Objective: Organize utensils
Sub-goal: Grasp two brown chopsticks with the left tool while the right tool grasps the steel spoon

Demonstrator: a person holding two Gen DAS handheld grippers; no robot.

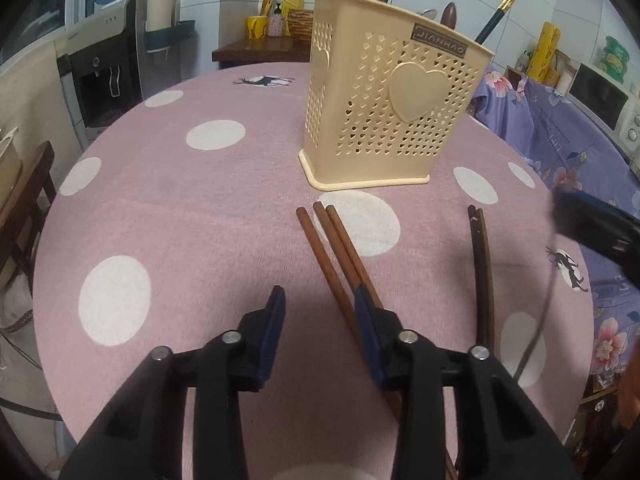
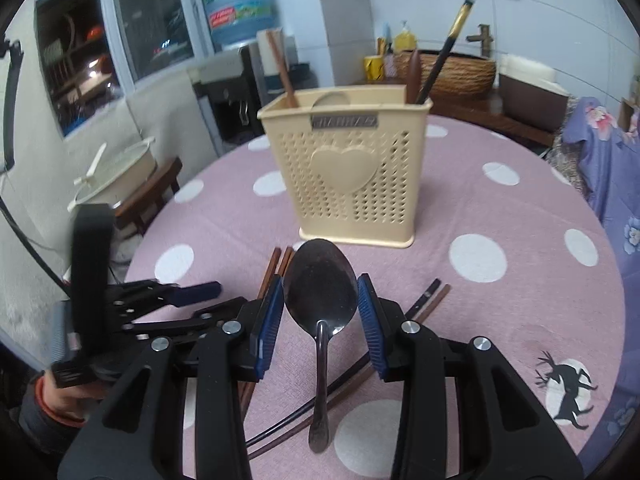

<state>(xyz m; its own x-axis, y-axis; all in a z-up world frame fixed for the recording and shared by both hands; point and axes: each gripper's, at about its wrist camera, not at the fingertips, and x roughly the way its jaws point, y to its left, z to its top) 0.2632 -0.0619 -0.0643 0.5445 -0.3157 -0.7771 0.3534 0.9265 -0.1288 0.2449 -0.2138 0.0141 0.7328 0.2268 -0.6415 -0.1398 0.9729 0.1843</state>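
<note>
Steel spoon, stiff, slick and apparently pinched at its bowl by the right gripper, would hold surer by the handle; left gripper spread, empty.

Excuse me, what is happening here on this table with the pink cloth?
A person is sorting utensils into a beige holder, with hand-held tongs in each hand. The right tongs grip a metal spoon by its bowl, facing the holder. The left tongs are open, with nothing between their pads, beside three brown chopsticks that lie on the table. A darker pair of chopsticks also waits there. The holder already contains a few utensils.
</note>
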